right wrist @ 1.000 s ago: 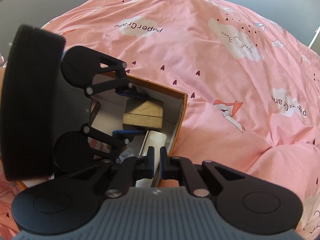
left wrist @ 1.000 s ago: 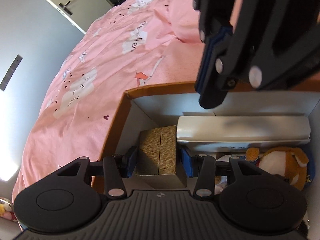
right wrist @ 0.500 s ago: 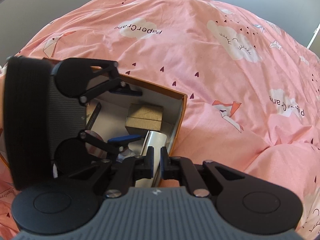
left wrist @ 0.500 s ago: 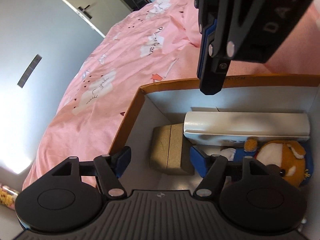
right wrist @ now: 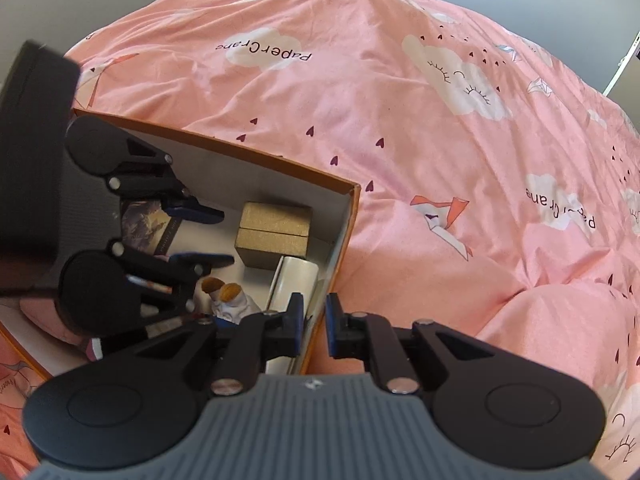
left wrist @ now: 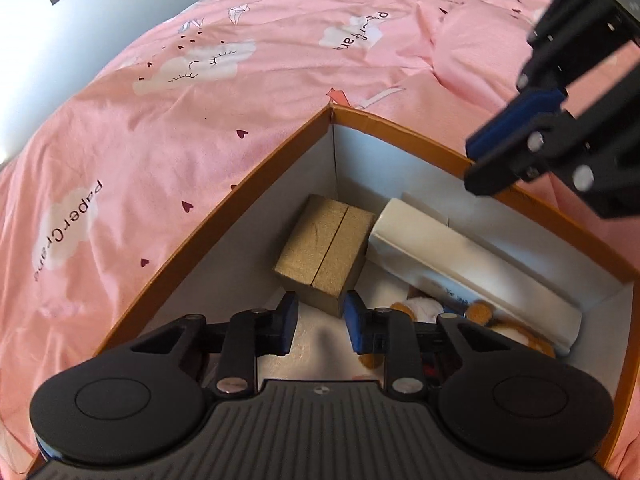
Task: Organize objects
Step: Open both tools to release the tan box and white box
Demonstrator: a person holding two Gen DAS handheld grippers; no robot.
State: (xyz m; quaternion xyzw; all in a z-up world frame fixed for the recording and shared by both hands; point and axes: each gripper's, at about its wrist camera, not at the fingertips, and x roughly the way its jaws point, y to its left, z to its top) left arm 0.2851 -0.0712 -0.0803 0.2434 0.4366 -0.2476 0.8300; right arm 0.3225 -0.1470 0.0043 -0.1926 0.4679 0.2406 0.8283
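An orange-rimmed cardboard box lies on the bed. Inside, a gold cube box sits in the far corner beside a long white box along the wall, with a plush toy below it. My left gripper is open and empty, hovering above the box floor just short of the gold cube. My right gripper straddles the box wall, its jaws slightly apart, with nothing held. The gold cube, the white box and the plush toy also show in the right wrist view.
A pink bedspread with cloud prints surrounds the box. A dark book lies in the box under the left gripper. The right gripper's fingers hang over the far rim. A grey wall stands beyond the bed.
My left gripper let go of the gold cube, opened and drew back upward, leaving the cube in the box corner. My right gripper opened slightly over the box wall.
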